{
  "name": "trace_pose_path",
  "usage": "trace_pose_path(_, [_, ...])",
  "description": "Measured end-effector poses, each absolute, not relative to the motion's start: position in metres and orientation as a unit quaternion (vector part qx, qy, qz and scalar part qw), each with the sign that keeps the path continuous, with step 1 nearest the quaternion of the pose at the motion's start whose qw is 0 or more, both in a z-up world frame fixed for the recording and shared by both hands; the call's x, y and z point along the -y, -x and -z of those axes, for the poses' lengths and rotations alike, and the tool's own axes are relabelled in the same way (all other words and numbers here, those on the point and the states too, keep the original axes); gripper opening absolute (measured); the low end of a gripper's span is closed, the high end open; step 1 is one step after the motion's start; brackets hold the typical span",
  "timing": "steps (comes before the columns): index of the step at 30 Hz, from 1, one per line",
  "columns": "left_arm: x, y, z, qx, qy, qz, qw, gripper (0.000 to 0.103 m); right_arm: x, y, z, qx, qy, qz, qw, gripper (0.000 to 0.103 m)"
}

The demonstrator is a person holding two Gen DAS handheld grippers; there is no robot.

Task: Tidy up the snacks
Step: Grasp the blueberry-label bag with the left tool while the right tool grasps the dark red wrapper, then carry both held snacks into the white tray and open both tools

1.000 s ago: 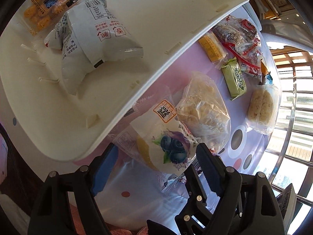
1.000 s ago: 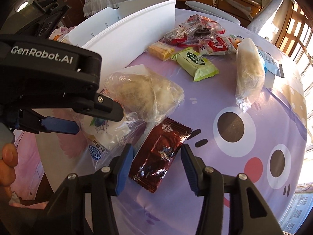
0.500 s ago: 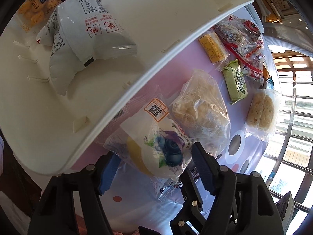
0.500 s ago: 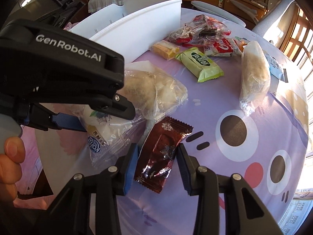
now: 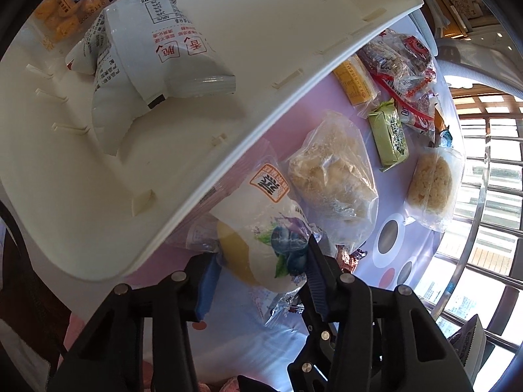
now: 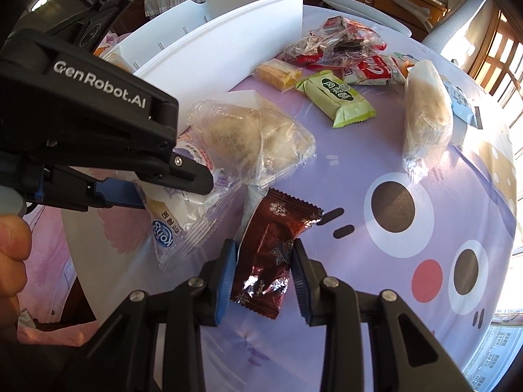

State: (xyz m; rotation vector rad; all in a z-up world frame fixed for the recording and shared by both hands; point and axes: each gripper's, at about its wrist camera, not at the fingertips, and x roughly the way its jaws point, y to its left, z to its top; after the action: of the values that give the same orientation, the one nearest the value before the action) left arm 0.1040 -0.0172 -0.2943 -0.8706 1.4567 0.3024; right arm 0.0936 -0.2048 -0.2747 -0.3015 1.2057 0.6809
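Observation:
A white bread packet with a blueberry picture (image 5: 261,225) lies on the lilac cartoon tablecloth against the wall of a white organiser box (image 5: 183,219). My left gripper (image 5: 261,271) points down over it. Its jaws are closing and both pads touch the packet's sides. In the right wrist view the same packet (image 6: 183,215) sits pinched in that gripper. A shiny brown snack packet (image 6: 274,238) lies just beside it. My right gripper (image 6: 263,261) has its jaws closing on this packet, and the pads press its two long edges.
The box holds a white snack bag (image 5: 157,52) and an orange one (image 5: 65,9). Beyond lie a clear bag of bread (image 5: 330,176), a green packet (image 5: 389,137), a yellow bar (image 5: 353,78), red packets (image 5: 402,62) and a rice cake (image 5: 431,186). A thumb (image 6: 13,251) shows at left.
Both grippers' jaws have narrowed from wide open until their pads meet their packets. Neither hand has shifted, and the packets still lie on the cloth.

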Motion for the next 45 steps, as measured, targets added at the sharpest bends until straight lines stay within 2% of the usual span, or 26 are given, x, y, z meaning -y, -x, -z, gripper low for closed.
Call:
trace_pose_path(7, [0.017, -0.090, 0.292, -0.646, 0.393, -0.127, 0.641, 0.045, 0.220, -0.092, 0.269, -0.566, 0.123, -0.297, 0.759, 0.033])
trace_pose_path(22, [0.045, -0.079, 0.251, -0.678, 0.357, -0.063, 0.640, 0.045, 0.251, -0.082, 0.237, -0.552, 0.120, -0.249, 0.787, 0.032])
trace_pose_path(27, [0.054, -0.078, 0.220, -0.679, 0.326, -0.024, 0.658, 0.045, 0.263, -0.084, 0.216, -0.535, 0.110, -0.228, 0.806, 0.032])
trace_pose_path(45, [0.030, -0.094, 0.085, -0.601, 0.190, 0.083, 0.772, 0.046, 0.251, -0.084, 0.133, -0.463, 0.067, -0.195, 0.862, 0.031])
